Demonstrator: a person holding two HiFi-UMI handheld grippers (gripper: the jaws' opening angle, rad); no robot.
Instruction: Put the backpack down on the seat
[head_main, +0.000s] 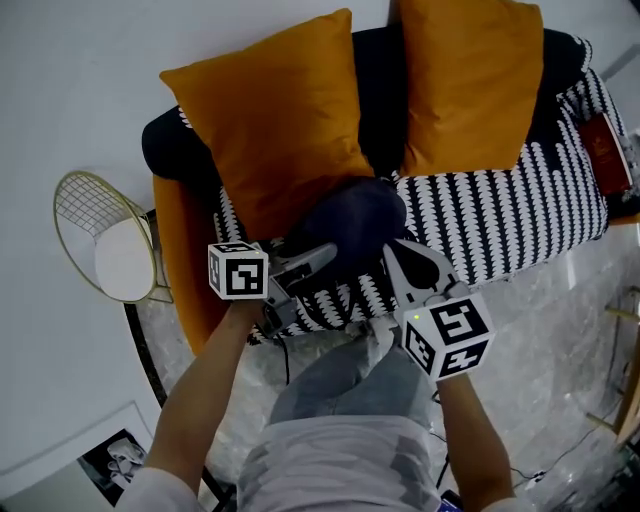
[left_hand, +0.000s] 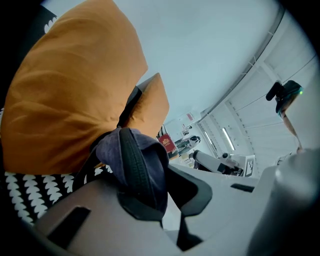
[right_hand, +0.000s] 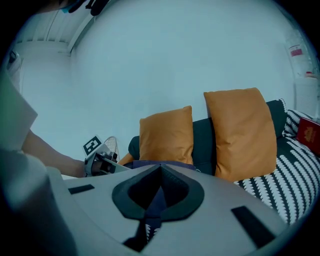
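The backpack (head_main: 345, 225), its top fabric clamped in the narrow-closed left tool (head_main: 318, 258) and right tool (head_main: 405, 262), sits low at the patterned seat's (head_main: 500, 220) front edge before the orange cushion (head_main: 275, 120); it is probably best lowered level and released only once fully resting.

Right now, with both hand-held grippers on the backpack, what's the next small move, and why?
Probably lower it onto the patterned seat: the left hand-held gripper and right hand-held gripper are both shut on the backpack, which seems not yet settled.
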